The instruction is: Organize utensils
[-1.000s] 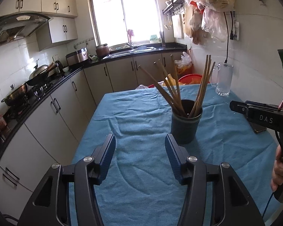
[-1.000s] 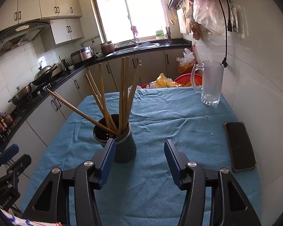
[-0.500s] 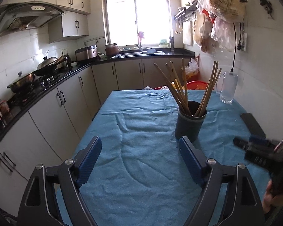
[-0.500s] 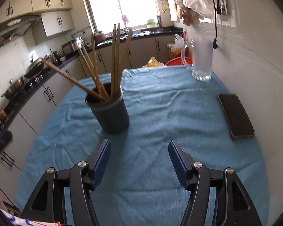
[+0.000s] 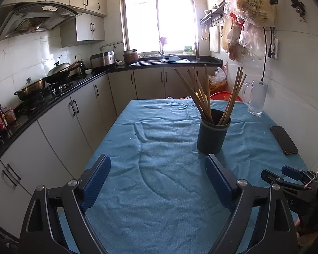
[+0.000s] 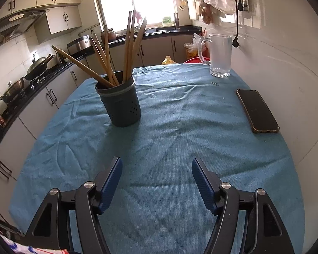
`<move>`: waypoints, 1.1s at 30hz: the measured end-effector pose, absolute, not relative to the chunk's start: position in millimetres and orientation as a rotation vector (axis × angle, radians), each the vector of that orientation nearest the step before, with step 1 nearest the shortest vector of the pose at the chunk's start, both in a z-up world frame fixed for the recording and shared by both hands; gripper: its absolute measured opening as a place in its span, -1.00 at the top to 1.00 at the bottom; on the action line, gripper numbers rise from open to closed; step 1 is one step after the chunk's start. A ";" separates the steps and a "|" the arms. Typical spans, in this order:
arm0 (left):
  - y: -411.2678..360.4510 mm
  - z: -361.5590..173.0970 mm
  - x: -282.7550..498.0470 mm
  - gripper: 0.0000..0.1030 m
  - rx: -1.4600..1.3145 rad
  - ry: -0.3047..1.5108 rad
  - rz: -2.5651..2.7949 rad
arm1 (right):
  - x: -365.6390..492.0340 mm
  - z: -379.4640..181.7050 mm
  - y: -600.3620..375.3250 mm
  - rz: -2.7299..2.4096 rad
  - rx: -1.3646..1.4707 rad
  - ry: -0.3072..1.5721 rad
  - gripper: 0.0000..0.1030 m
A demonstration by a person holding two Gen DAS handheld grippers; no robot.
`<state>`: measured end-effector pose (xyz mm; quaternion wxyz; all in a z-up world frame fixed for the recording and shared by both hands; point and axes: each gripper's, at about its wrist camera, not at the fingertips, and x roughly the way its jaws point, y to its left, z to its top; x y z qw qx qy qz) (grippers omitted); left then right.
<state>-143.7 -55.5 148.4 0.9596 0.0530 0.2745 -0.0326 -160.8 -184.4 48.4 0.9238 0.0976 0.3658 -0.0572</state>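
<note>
My left gripper (image 5: 158,169) and my right gripper (image 6: 156,172) both hang over the blue tablecloth (image 6: 169,127) with their blue pads spread wide and nothing between them — the dark utensil holder (image 6: 122,103) stands upright on the cloth, beyond both sets of fingers and apart from them. Wooden chopsticks (image 6: 128,46) fan out of the holder's mouth, one leaning far out to its left in the right wrist view. To the holder's right a black phone (image 6: 257,110) lies flat on the cloth, and beyond it — near the wall — stands a glass mug (image 6: 219,55).
</note>
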 end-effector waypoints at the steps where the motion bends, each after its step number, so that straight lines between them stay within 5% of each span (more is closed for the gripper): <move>1: -55.9 147.6 -144.2 -0.73 0.111 0.558 -0.063 | -161.8 48.1 -184.1 -0.120 0.200 0.751 -0.41; 13: -50.2 148.9 -155.5 -0.99 0.064 0.513 -0.052 | -176.0 54.6 -171.9 -0.154 0.152 0.702 -0.46; 33: -58.5 140.4 -170.8 -0.99 0.072 0.521 -0.093 | -202.1 74.9 -153.6 -0.200 0.064 0.572 -0.58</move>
